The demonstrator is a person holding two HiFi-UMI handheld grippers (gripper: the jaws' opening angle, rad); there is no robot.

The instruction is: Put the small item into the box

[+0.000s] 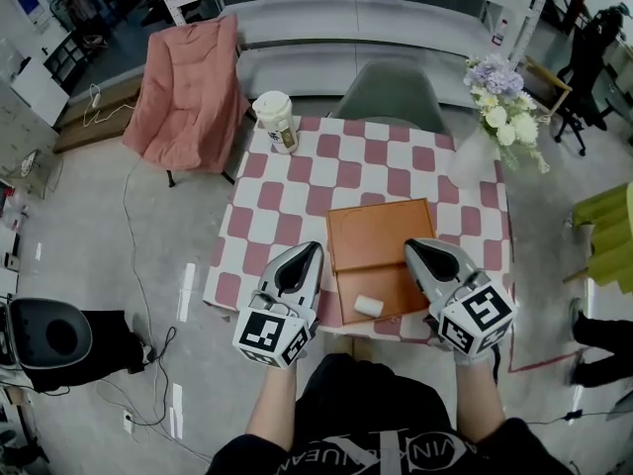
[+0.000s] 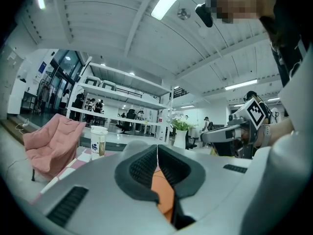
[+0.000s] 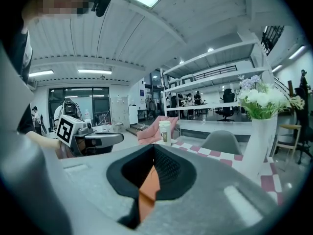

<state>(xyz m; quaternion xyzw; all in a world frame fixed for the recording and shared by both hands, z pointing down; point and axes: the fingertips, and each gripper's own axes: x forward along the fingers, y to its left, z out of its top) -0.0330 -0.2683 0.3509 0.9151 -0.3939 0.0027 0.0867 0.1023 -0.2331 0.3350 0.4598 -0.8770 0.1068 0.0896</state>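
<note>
The left gripper [image 2: 157, 151] has its jaws pressed together along a thin seam, with nothing caught between them. Its black pads [image 2: 142, 169] are ribbed rubber set in a smooth grey moulded shell. The right gripper [image 3: 153, 155] is likewise closed and empty, its dark textured pads meeting edge to edge. A sliver of orange shows beneath each pair of jaws. From the head view, both grippers hover above the near edge of the table [image 1: 297, 181], one on either side of the box [image 1: 381, 236]. The box is a flat, matte orange-brown rectangle with a crease across its middle. The small item [image 1: 368, 306] is a pale, stubby cylinder lying on its side in the box's near half, close to the front-left corner. It sits between the two grippers and touches neither. The table wears a checked cloth of pink and white squares. At its far-left corner stands a white lidded paper cup [image 1: 276, 120], and at the far right a translucent vase [image 1: 473, 158] with white and lilac flowers.
</note>
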